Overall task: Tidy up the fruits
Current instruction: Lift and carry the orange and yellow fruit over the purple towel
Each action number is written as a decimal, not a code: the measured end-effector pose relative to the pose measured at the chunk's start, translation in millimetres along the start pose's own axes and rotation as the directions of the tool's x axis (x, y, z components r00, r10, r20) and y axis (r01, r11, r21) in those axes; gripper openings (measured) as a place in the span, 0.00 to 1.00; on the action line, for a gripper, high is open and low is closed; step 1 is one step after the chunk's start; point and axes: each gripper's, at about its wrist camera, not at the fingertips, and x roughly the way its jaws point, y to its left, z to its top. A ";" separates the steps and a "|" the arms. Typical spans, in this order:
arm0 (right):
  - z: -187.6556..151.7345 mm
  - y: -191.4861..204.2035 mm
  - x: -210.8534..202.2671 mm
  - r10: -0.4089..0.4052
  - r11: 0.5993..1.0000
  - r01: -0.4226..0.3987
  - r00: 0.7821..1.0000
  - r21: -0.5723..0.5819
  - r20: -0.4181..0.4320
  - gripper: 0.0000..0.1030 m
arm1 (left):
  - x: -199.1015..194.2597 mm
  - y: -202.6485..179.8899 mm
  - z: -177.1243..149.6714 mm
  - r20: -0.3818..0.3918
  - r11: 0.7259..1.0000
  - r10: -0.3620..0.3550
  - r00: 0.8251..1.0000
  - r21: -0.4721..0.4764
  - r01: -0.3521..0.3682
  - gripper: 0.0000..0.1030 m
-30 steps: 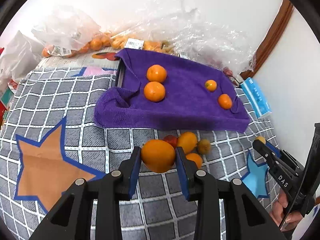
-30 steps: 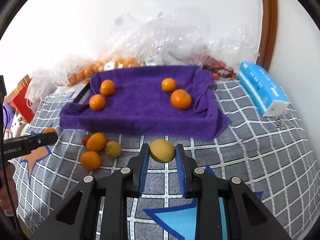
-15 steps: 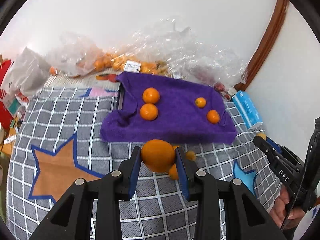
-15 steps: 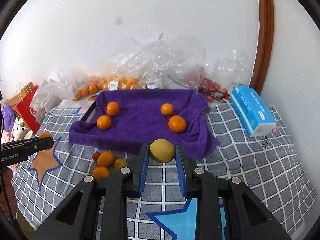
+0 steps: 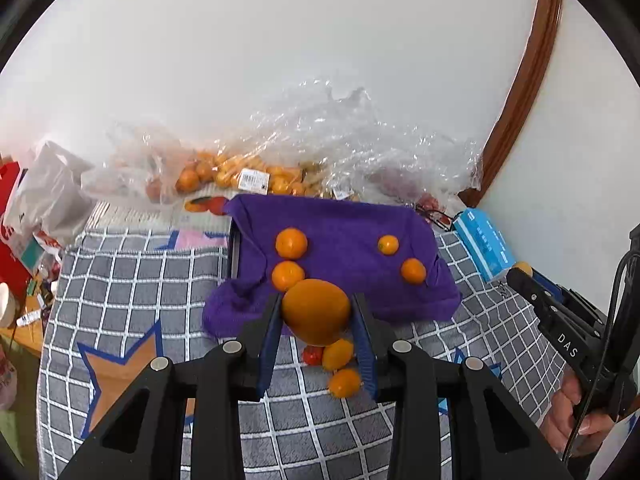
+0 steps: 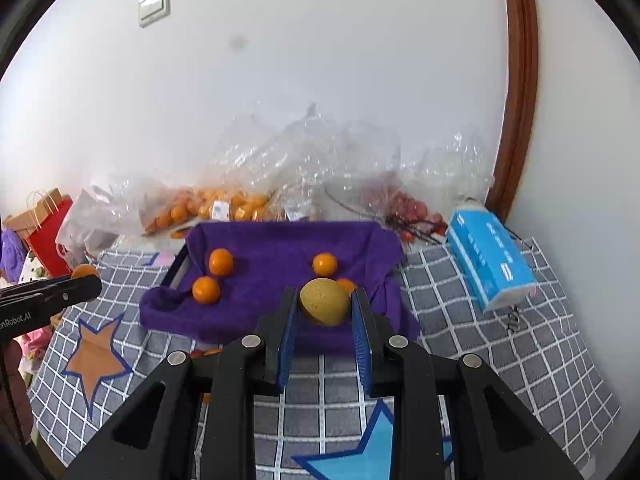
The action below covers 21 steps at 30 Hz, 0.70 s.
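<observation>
Wall switch (image 6: 154, 6) only in right view, loose fruits (image 5: 338, 354) only left

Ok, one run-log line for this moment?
left hand-held gripper: shut on large orange | right hand-held gripper: shut on yellowish fruit | purple towel: four oranges | stage: carrying

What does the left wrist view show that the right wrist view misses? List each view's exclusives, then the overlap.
Only the left wrist view: the left gripper clamping a large round orange fruit, plus the loose small fruits on the checked grey cloth.

Only the right wrist view: the right gripper clamping a yellowish speckled round fruit, and a white wall switch.

Both: the purple towel holding four small oranges, the blue tissue pack, and the clear plastic bags.
</observation>
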 end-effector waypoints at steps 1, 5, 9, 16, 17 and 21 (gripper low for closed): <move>3.2 -0.5 0.1 0.000 1.000 0.000 1.000 0.000 0.004 0.26 | -0.6 -0.5 2.1 0.003 1.000 0.000 1.000 0.001 0.000 0.32; 12.5 -2.1 1.7 0.013 1.000 -0.013 1.000 0.002 0.013 0.26 | -1.5 -2.2 8.5 0.015 1.000 0.003 1.000 0.003 -0.003 0.32; 17.7 -1.0 6.5 0.020 1.000 -0.019 1.000 -0.002 0.014 0.26 | 0.6 -0.8 14.2 0.020 1.000 0.004 1.000 -0.001 -0.004 0.32; 20.9 0.7 18.7 0.026 1.000 -0.026 1.000 -0.014 -0.002 0.26 | 8.9 2.9 18.7 0.012 1.000 0.012 1.000 -0.019 -0.012 0.32; 21.3 0.0 20.9 0.027 1.000 -0.027 1.000 -0.012 -0.005 0.26 | 11.0 3.2 19.5 0.009 1.000 0.013 1.000 -0.021 -0.013 0.32; 22.3 -2.6 26.8 0.024 1.000 -0.024 1.000 -0.007 -0.013 0.26 | 17.8 4.3 21.9 -0.002 1.000 0.012 1.000 -0.024 -0.012 0.32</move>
